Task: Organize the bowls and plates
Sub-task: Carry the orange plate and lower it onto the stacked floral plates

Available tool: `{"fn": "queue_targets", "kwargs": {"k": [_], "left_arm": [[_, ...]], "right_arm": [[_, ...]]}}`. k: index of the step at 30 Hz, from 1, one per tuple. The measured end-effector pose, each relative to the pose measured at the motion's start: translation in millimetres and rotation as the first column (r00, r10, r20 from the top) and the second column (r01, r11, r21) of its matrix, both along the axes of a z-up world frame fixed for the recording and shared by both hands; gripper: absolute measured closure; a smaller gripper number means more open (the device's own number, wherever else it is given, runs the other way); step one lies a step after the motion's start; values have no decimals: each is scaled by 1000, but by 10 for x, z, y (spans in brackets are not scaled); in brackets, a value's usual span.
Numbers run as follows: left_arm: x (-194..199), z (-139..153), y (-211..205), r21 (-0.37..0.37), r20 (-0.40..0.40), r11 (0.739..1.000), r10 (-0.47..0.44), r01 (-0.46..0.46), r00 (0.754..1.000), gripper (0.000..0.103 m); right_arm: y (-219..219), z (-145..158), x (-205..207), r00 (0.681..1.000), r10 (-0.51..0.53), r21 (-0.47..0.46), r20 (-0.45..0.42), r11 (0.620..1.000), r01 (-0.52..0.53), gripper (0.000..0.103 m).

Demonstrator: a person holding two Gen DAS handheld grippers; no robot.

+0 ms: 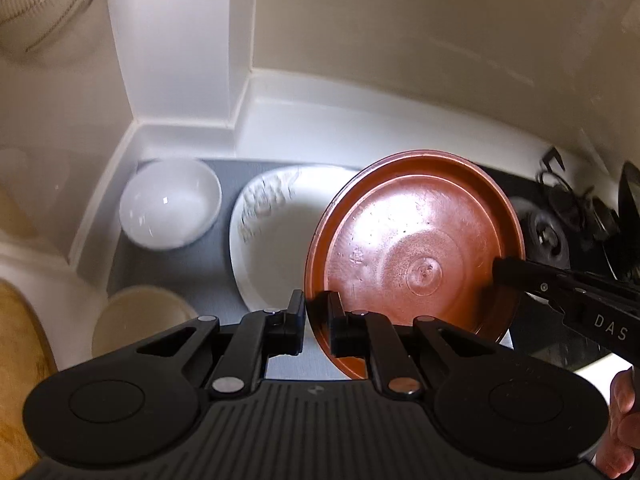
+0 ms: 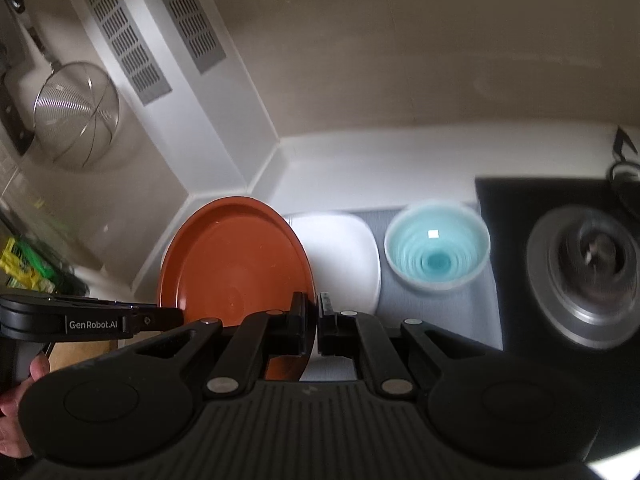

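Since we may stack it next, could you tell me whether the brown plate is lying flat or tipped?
Tipped: the brown plate is held on edge by both grippers.

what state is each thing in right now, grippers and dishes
left gripper: shut on the brown plate's rim
right gripper: shut on the opposite rim
brown plate: held by both grippers, tilted, above the white plate
white plate: flat on the grey mat, empty
white bowl: upright, empty
blue bowl: upright on the mat, empty
cream bowl: upright, partly hidden
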State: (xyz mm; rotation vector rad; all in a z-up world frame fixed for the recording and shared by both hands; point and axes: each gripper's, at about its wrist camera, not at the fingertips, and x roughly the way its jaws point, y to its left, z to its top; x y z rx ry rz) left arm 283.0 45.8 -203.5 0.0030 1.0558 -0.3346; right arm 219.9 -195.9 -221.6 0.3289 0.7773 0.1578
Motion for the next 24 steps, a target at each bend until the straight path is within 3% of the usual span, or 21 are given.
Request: {"fn": "queue_targets", "kwargs": {"k": [7,11,18,24], "left_arm": [[356,-130,-65,7,-1,998,60,-60,998,91],[586,-336,-105,4,-40,997,82,-82,996,91],[868,-834,-155,12,-143,993,117,-117,983,91],[1004,-1069,-123,18,-173,989,149,-148,974,91]], "right_arm": [[24,-153,445,1000,0,-38,-17,999,-1,97],[28,-369,694,998,-8,-54,-67,999,4,96],[-51,-862,998,981,-56,13,-183,998,59,95],[31,-1097,1091,978,-55,-10,-202,998,54,94]]}}
